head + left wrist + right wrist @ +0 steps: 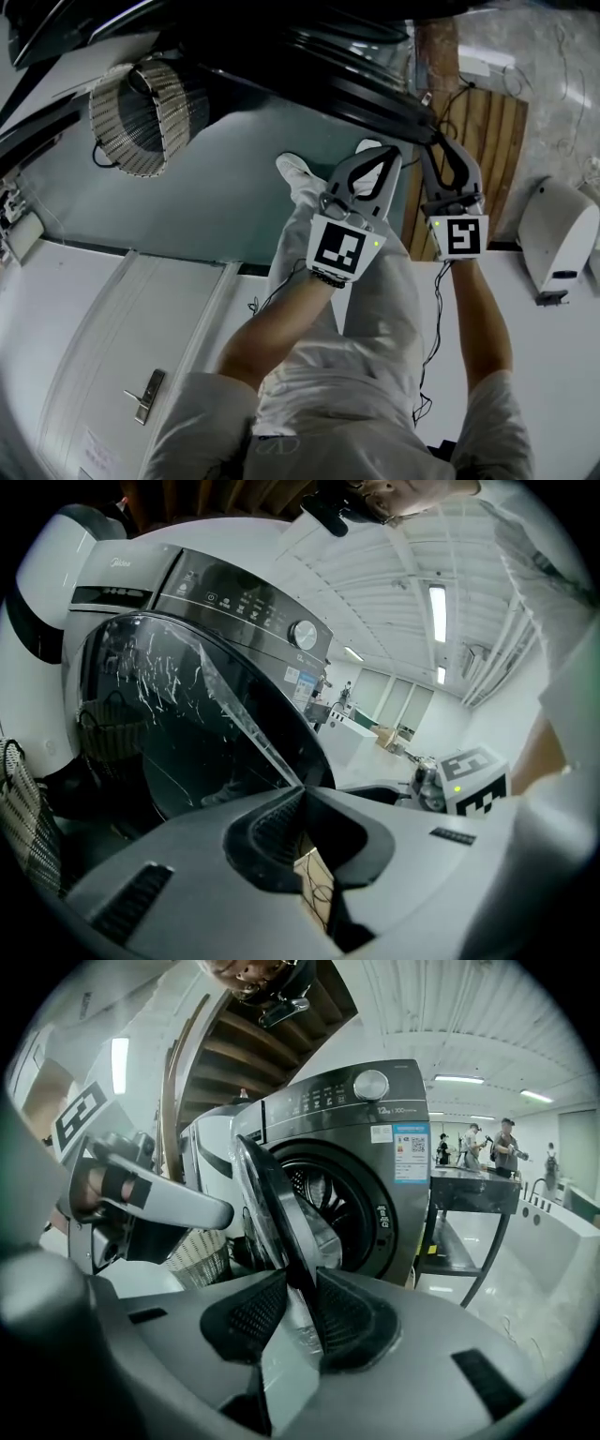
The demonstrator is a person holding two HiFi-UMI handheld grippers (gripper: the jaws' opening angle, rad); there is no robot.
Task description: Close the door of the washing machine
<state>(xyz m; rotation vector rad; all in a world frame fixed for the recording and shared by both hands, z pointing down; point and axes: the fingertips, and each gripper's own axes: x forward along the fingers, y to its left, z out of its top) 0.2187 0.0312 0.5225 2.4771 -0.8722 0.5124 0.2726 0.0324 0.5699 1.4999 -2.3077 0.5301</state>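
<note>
The dark grey washing machine [375, 1138] stands with its round glass door [267, 1194] swung out. In the head view the door [328, 75] is a dark curved band above both grippers. My right gripper [300, 1283] is open, with the door's rim running between its pads; the same gripper [433, 142] reaches the rim at the right. My left gripper [302, 791] is shut with nothing in it, its tips close to the door's glass [187, 733]. Whether they touch is unclear. That left gripper [392, 155] sits just left of the right one.
A wicker laundry basket [141, 112] stands left of the door, beside the machine. A wooden slatted panel [483, 122] and a white appliance [558, 234] lie to the right. A black metal table [469, 1199] stands beside the machine, with people [506, 1143] far behind.
</note>
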